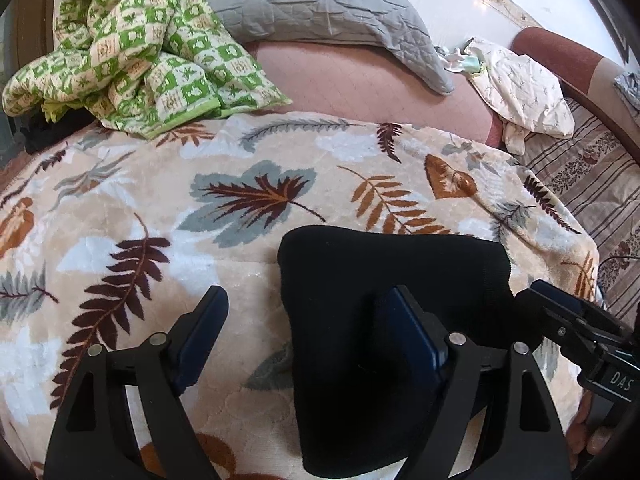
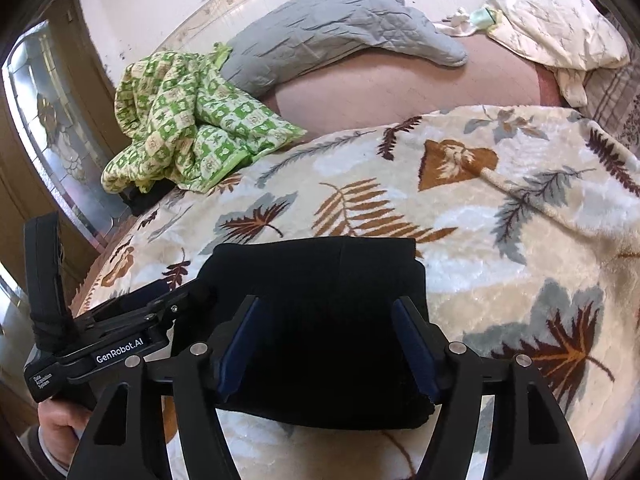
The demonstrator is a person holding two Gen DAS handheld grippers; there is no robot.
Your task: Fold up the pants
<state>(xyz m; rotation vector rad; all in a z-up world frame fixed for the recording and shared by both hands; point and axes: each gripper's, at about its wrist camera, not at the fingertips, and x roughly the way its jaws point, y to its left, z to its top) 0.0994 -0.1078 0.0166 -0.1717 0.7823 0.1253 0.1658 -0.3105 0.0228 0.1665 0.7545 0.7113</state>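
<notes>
The black pants (image 1: 384, 320) lie folded into a compact block on the leaf-patterned blanket (image 1: 160, 208); they also show in the right wrist view (image 2: 320, 320). My left gripper (image 1: 308, 312) is open, its right finger over the pants and its left finger over the blanket. My right gripper (image 2: 326, 320) is open, both fingers above the folded block. The right gripper also shows in the left wrist view (image 1: 576, 320), at the pants' right side. The left gripper shows in the right wrist view (image 2: 168, 304), at their left edge.
A green checked quilt (image 1: 132, 44) lies bunched at the back left. A grey quilted pillow (image 1: 320, 4) and a cream cloth (image 1: 524, 84) lie behind on the pink sheet (image 1: 360, 80). A striped cover (image 1: 592, 176) is at the right. A glass door (image 2: 52, 128) stands at the left.
</notes>
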